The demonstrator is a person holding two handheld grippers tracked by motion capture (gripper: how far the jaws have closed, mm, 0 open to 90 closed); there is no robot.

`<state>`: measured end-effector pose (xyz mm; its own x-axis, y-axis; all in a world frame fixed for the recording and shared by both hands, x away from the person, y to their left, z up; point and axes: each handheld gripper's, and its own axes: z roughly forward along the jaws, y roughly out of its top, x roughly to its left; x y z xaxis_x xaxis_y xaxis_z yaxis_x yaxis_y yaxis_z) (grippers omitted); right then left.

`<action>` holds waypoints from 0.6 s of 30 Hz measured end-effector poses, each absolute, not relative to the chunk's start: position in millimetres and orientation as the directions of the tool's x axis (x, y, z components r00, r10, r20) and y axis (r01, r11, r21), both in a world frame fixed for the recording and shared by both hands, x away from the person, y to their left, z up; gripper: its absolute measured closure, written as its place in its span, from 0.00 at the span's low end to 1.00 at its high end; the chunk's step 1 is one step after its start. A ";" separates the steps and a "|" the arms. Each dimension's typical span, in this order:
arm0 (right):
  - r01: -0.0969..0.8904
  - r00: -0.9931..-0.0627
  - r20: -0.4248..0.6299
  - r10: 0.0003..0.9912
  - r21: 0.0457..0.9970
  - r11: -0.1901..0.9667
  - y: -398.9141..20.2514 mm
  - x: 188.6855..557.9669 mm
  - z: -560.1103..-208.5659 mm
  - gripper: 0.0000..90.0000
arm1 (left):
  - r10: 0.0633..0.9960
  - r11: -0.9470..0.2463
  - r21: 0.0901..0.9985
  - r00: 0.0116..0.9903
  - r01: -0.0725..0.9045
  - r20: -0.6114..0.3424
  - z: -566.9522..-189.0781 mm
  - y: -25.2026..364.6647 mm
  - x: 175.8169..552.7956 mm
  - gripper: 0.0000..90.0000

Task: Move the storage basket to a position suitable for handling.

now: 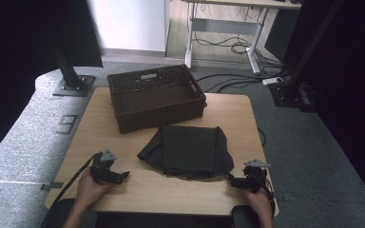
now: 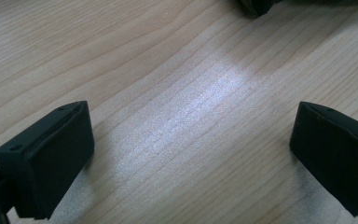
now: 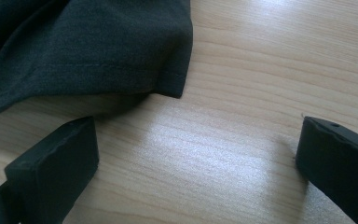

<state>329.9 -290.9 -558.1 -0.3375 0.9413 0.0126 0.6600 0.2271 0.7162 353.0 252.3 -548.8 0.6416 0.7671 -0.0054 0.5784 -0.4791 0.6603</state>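
Note:
A dark grey folded garment (image 1: 187, 149) lies in the middle of the wooden table (image 1: 171, 190). Behind it stands a dark brown wicker basket (image 1: 156, 97), with nothing visible inside. My left gripper (image 1: 122, 175) rests on the table near the front left, pointing right toward the garment, jaws wide open over bare wood (image 2: 191, 116). My right gripper (image 1: 232, 182) rests at the front right, open, pointing left at the garment's near corner. In the right gripper view the garment's hemmed corner (image 3: 84, 46) lies just beyond the open gripper (image 3: 198, 123), untouched. A dark edge of cloth (image 2: 256, 5) shows at the top of the left gripper view.
Bare wood runs along the table's front edge between the two hands. Black frame posts on base plates (image 1: 73, 85) stand on the grey floor left and right of the table. A desk with cables (image 1: 237, 45) stands farther back.

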 end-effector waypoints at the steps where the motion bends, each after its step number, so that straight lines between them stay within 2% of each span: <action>1: 0.659 -0.341 0.013 0.940 0.716 0.229 -291.0 329.7 -558.1 0.00 | 0.767 -0.481 0.659 0.642 0.579 -0.005 -548.7 252.2 353.6 0.00; 18: 0.672 -0.368 0.024 0.929 0.698 0.249 -291.8 329.7 -555.4 0.00 | 0.786 -0.467 0.649 0.618 0.601 -0.007 -546.5 249.7 357.6 0.02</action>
